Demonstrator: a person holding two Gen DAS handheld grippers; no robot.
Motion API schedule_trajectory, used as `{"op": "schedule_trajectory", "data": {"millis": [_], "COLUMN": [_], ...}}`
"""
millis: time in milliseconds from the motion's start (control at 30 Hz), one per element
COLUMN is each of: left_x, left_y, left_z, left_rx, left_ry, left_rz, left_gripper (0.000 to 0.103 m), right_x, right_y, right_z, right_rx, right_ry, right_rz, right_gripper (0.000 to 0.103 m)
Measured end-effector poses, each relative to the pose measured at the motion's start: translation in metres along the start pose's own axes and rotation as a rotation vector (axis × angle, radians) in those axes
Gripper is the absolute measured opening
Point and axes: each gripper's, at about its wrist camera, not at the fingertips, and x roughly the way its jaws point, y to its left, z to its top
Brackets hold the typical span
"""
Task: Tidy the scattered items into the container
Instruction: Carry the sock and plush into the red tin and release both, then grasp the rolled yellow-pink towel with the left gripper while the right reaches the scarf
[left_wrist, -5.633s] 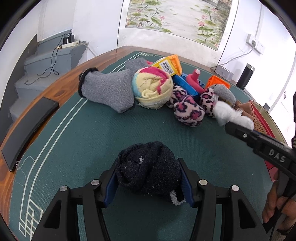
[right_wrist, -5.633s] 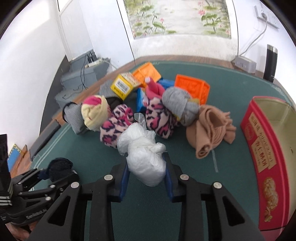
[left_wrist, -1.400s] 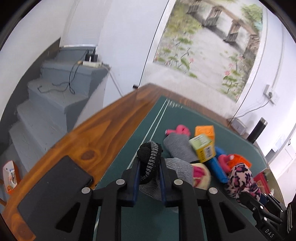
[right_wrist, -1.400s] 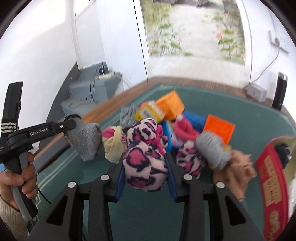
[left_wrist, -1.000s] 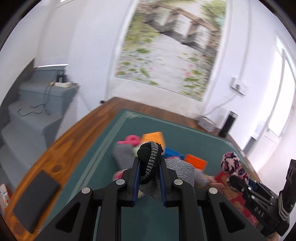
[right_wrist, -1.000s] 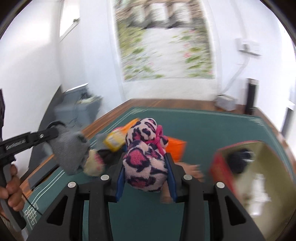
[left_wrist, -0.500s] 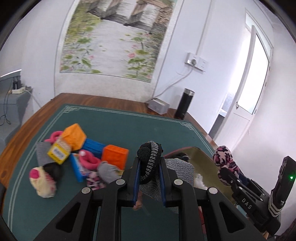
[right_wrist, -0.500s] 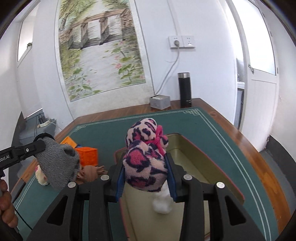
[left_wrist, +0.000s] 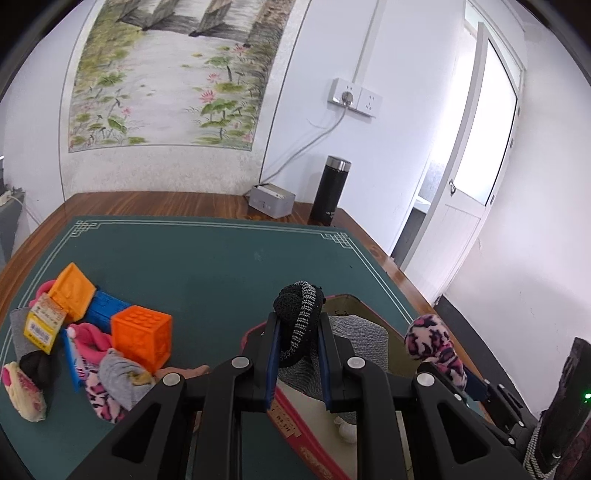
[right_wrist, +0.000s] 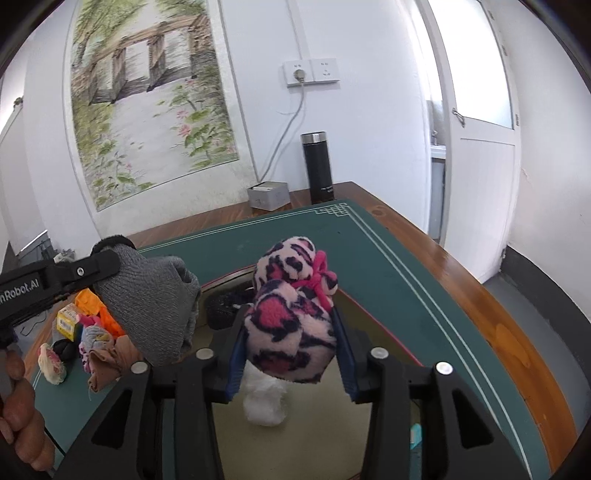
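Leopard-print fleece sock (right_wrist: 291, 325) sits between the right gripper (right_wrist: 290, 354) jaws, which have just been opening directly above the red tin (right_wrist: 373, 306), apparently so it can drop beside the white wad (right_wrist: 264, 400) and dark bundle (right_wrist: 221, 308) already inside. Its pads look barely clear of the fleece. Alongside, the left gripper (left_wrist: 297, 360) is clamped tight on the black cuff of a grey sock (right_wrist: 155, 310), held over the tin's near rim to follow. Orange block (left_wrist: 142, 341), yellow carton (left_wrist: 42, 323) and more socks remain scattered on the green mat (left_wrist: 221, 266).
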Motion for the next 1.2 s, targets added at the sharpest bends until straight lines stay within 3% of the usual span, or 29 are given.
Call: {"op": "schedule_trajectory", "data": {"millis": [300,433,500,533,567,900,1200], "left_x": [0.033,0.038,0.036,0.033,0.029,0.01,-0.038], "left_y": [-0.011,-0.011,-0.01,-0.009,-0.008,0.005,0.058], "left_z": [-0.01,-0.012,-0.011,-0.011,-0.01,-0.002,-0.012], "left_rx": [0.031,0.025,0.016,0.011,0.005,-0.013,-0.062], "left_ry": [0.111,0.138,0.135,0.124,0.101,0.063,0.0], "left_rz": [-0.04,-0.057,-0.06,-0.06,-0.06,-0.008,0.116], "left_gripper": [0.02,0.027,0.048,0.068,0.073,0.073,0.073], "right_x": [-0.007,-0.01,-0.012,-0.012,-0.012,-0.02,-0.02], "right_y": [-0.012,-0.014,-0.013,-0.012,-0.012,0.01,0.043], "right_z": [0.0,0.0,0.0,0.0,-0.001,-0.006,-0.019], "right_rx": [0.041,0.057,0.06,0.059,0.057,0.001,-0.087], "right_ry": [-0.049,-0.07,-0.079,-0.08,-0.081,-0.123,-0.12], "right_rz": [-0.061,-0.06,-0.06,-0.059,-0.057,0.044,0.149], "right_gripper": [0.054,0.055,0.062,0.063,0.066,0.067,0.067]}}
